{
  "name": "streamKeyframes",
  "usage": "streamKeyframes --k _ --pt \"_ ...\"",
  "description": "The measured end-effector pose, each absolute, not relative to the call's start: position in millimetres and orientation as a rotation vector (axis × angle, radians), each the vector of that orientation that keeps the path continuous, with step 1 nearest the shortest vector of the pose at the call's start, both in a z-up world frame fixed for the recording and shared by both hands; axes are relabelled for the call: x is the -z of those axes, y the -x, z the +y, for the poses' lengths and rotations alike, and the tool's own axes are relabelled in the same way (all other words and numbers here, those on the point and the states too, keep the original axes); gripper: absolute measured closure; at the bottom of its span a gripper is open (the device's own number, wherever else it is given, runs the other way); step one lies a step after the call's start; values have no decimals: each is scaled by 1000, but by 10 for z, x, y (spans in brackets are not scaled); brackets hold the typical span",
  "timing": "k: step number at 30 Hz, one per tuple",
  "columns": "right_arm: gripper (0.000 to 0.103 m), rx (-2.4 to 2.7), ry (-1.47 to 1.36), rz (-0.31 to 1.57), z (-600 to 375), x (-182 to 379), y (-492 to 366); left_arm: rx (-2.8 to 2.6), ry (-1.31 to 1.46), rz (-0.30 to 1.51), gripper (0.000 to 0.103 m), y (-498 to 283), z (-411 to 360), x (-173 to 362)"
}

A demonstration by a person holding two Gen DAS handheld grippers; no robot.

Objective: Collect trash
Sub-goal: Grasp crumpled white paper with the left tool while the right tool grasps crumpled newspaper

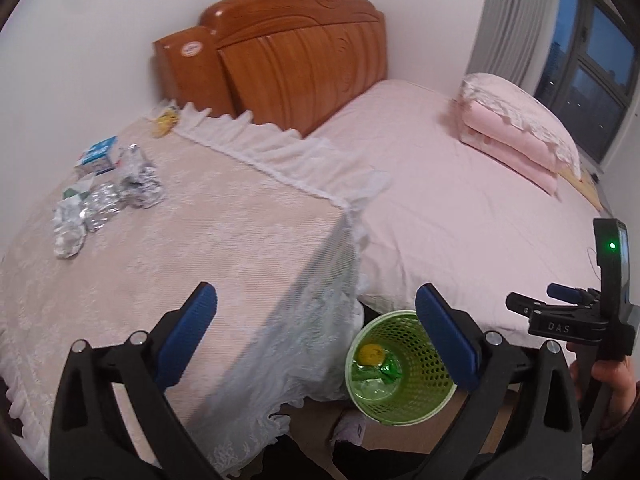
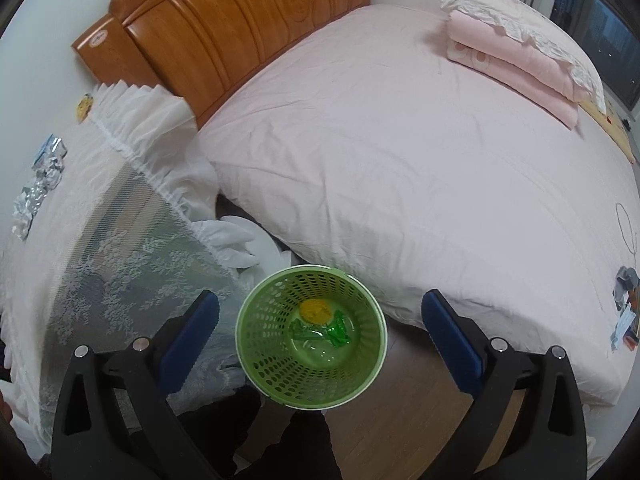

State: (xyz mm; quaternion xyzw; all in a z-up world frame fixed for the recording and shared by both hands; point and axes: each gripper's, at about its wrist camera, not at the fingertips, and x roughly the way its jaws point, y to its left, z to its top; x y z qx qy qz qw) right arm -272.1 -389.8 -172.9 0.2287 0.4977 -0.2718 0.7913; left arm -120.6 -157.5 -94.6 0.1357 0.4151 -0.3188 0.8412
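Observation:
A green perforated waste basket stands on the floor between the lace-covered table and the bed; it also shows in the left wrist view. Inside lie a yellow scrap and a green wrapper. Crumpled foil wrappers, a blue-and-white carton and a yellow item lie on the table's far left. My left gripper is open and empty above the table's near corner. My right gripper is open and empty, right above the basket; it shows at the right edge of the left wrist view.
The lace-covered table fills the left. The pink bed with a wooden headboard and folded pink bedding fills the right. A window is far right. Small items lie on the bed's right edge.

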Motion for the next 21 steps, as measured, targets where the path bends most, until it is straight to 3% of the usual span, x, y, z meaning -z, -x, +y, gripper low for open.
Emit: streamKeyframes --k 13,21 --pt "3 305 -352 1082 -2955 1581 1437 271 -130 879 8 337 10 955" --pt "3 172 -253 1079 -2348 1487 710 182 -207 815 8 -344 272 1143"
